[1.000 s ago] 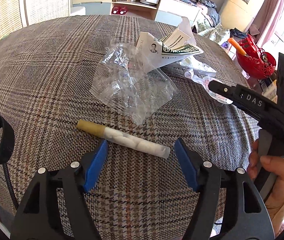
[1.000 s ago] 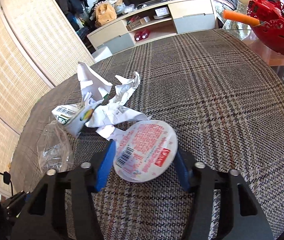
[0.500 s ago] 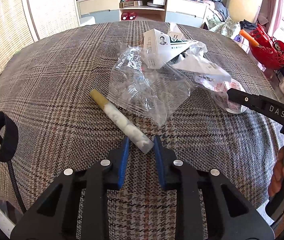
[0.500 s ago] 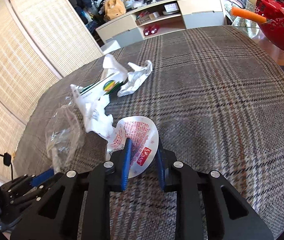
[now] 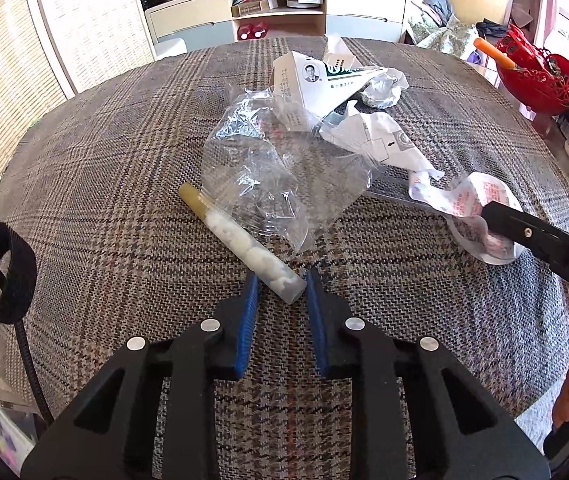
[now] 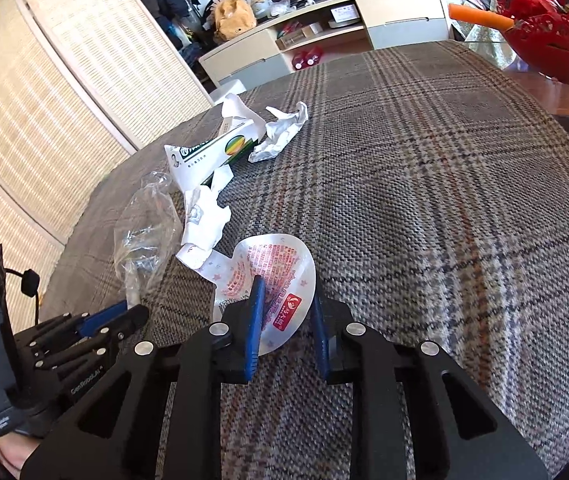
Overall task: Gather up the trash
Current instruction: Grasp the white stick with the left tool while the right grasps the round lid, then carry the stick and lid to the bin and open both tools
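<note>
Jaws on both sides have just been closing and now sit narrow, each pinching a piece of trash: the left gripper (image 5: 280, 284) clamps the near end of the tube (image 5: 240, 242), its blue pads pressed on either side of the clear tip, and the right gripper (image 6: 284, 300) squeezes the lid (image 6: 272, 280) so hard that the foil disc curls up between the pads. That tube runs away from the left jaws on a slant, white lumps inside, tan cap at the far end, its middle tucked under the edge of the plastic bag (image 5: 268, 168). And the lid, printed in red and white, sits low over the plaid cloth (image 6: 444, 220); its stretched tab reaches back to the crumpled paper (image 6: 204, 224). Behind that paper lies the flattened carton (image 6: 212, 156), white with green lettering, and just beside the carton another wad (image 6: 284, 128). From the left camera the right gripper's black body (image 5: 544, 248) comes in at the right edge with the lid (image 5: 480, 216) bunched at its tip. Off the far right corner stands a red basket (image 6: 548, 48), an orange stick poking from it.
</note>
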Motion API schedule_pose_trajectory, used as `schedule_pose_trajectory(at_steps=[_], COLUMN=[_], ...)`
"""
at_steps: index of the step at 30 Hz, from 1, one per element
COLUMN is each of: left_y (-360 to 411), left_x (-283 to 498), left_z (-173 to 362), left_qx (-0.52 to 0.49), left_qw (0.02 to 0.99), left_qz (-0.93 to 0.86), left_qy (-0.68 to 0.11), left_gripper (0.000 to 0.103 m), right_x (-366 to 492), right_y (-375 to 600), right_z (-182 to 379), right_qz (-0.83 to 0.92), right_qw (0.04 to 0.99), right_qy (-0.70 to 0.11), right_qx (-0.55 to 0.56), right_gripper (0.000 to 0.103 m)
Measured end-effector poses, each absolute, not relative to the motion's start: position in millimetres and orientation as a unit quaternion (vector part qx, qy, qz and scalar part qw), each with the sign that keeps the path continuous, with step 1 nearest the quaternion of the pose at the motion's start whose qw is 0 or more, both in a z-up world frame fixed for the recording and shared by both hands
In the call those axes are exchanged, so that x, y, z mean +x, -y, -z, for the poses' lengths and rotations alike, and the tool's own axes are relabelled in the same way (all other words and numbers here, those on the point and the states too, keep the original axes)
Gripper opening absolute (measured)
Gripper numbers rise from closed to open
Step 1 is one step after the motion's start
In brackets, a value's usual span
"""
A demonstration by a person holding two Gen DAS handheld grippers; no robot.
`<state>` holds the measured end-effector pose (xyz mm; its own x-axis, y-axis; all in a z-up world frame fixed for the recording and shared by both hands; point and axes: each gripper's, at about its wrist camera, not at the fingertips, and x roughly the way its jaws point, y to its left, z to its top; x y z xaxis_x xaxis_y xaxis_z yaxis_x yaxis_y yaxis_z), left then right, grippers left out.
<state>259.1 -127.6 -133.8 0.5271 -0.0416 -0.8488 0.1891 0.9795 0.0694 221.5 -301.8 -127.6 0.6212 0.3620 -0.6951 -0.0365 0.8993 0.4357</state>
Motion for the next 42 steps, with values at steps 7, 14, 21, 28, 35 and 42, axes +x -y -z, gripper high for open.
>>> schedule_pose_trajectory(at_steps=[7,14,21,28,35,42], left_y=[116,106,97,91,78,67], left_x=[243,218,190,150,104,65], left_z=[133,130,130,129,123,128], left_qx=[0.060,0.072,0.067,0.064,0.067,0.073], left_qw=[0.869,0.864,0.857,0.853,0.857,0.854], left_qz=[0.085,0.103,0.128,0.155,0.173,0.188], left_qy=[-0.484,-0.488,-0.495,-0.494,-0.480,-0.479], left_gripper=[0.015,0.014,0.013,0.013,0.012,0.012], right_x=[199,183,158,123,77,37], right_y=[305,298,283,271,252,228], right_z=[119,116,134,123,116,122], right_qz=[-0.111,-0.115,-0.124,-0.109,-0.095,-0.085], right_qw=[0.885,0.885,0.872,0.881,0.890,0.892], right_qy=[-0.409,-0.408,-0.427,-0.419,-0.410,-0.416], right_qx=[0.193,0.193,0.204,0.191,0.176,0.156], right_gripper=[0.023,0.023,0.023,0.023,0.023,0.023])
